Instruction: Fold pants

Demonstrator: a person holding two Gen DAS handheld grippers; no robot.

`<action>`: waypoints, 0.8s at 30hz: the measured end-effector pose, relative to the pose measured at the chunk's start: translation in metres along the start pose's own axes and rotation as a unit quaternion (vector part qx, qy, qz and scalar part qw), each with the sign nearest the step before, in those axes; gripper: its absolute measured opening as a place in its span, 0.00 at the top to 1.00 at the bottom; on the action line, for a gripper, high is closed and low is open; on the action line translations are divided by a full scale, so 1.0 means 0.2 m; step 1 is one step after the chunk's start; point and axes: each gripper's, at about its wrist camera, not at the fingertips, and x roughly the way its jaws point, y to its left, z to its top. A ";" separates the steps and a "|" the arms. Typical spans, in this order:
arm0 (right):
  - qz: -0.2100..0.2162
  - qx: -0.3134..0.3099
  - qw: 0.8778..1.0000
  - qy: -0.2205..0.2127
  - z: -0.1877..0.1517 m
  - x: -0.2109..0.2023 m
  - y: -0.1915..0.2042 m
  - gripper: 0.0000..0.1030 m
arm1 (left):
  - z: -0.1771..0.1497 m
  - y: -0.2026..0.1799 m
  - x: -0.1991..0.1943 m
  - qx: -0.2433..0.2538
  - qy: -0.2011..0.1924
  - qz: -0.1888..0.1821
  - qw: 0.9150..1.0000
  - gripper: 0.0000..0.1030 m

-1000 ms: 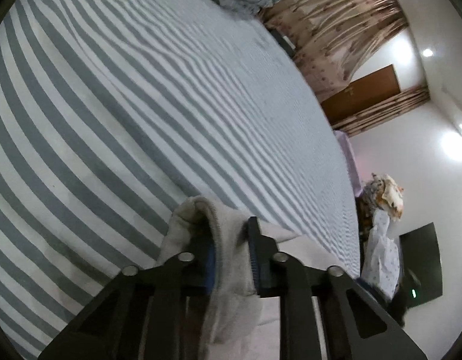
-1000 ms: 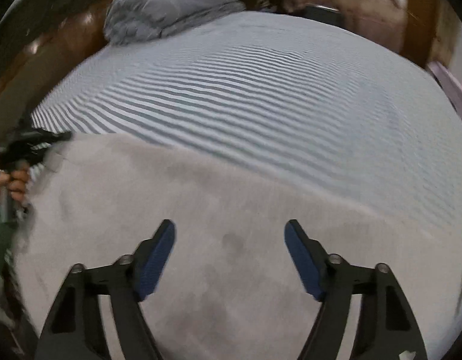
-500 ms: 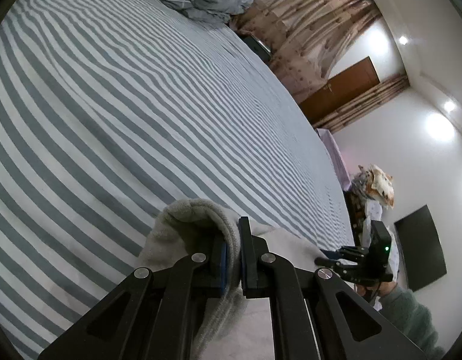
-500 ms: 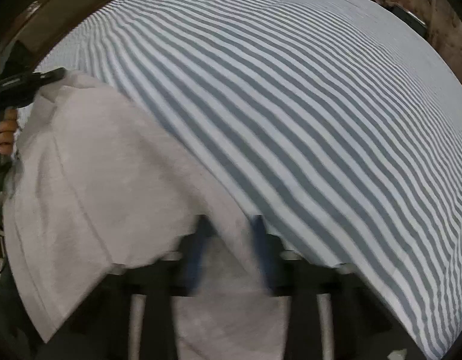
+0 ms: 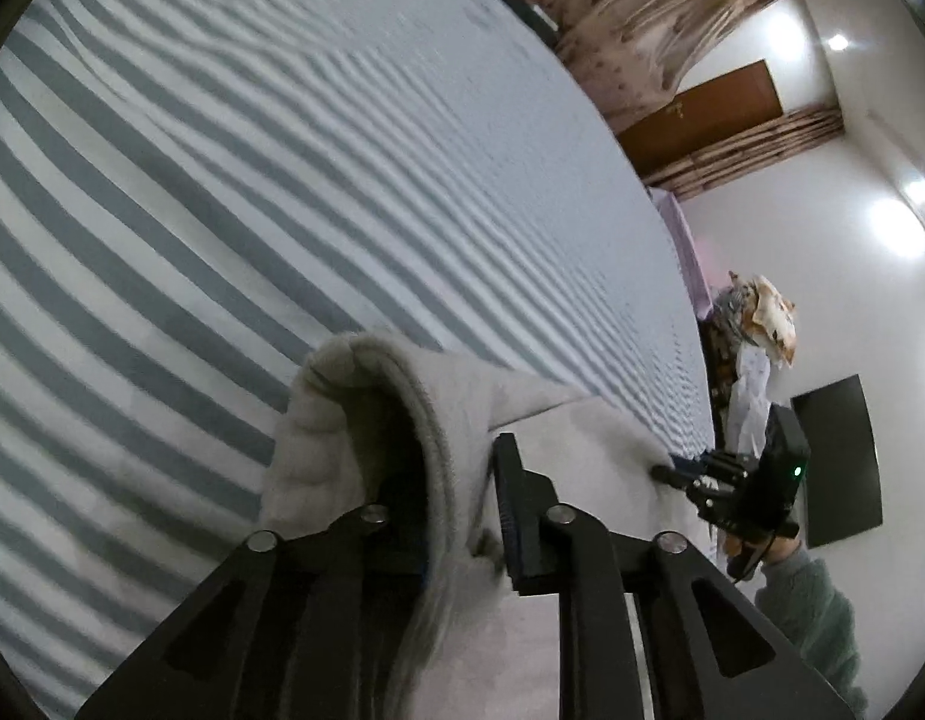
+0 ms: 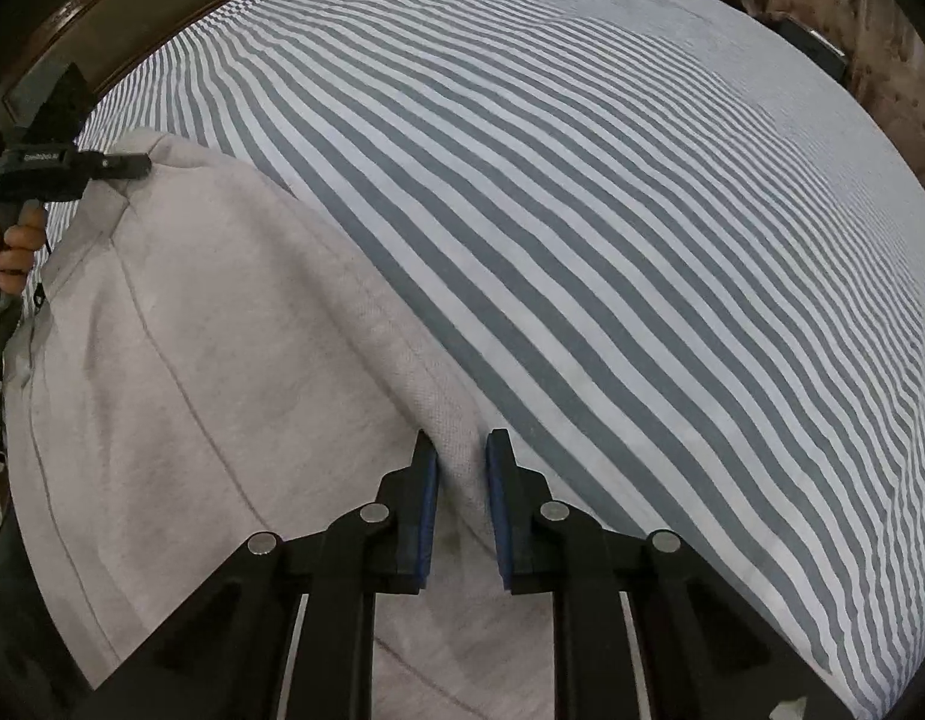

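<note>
The striped bed [image 6: 582, 210] is carrying the grey pants [image 6: 192, 360] at its seven o'clock, where your right gripper [image 6: 461, 468] and left gripper [image 5: 456, 480] are each pinching an edge.

Black tongs [image 6: 459, 468] with blue pads [image 6: 428, 480], silver screws [image 6: 375, 513], green fleece sleeve [image 5: 816, 612], bare fingers [image 6: 15, 246]
</note>
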 end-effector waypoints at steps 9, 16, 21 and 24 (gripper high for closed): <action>0.039 0.039 0.998 -0.003 0.11 0.08 -0.08 0.66 | 0.07 -0.01 0.05 -0.033 -0.003 -0.017 0.999 0.81; 0.036 0.023 0.999 -0.015 0.05 0.03 -0.06 0.88 | 0.03 -0.13 -0.07 0.018 -0.047 0.007 0.999 0.92; 0.004 0.013 0.999 -0.047 -0.02 -0.18 0.03 0.93 | -0.03 -0.22 -0.18 0.044 -0.066 -0.001 0.997 0.92; -0.008 0.019 0.997 -0.076 -0.09 -0.36 0.10 0.93 | -0.07 -0.28 -0.29 0.053 -0.068 -0.017 0.996 0.92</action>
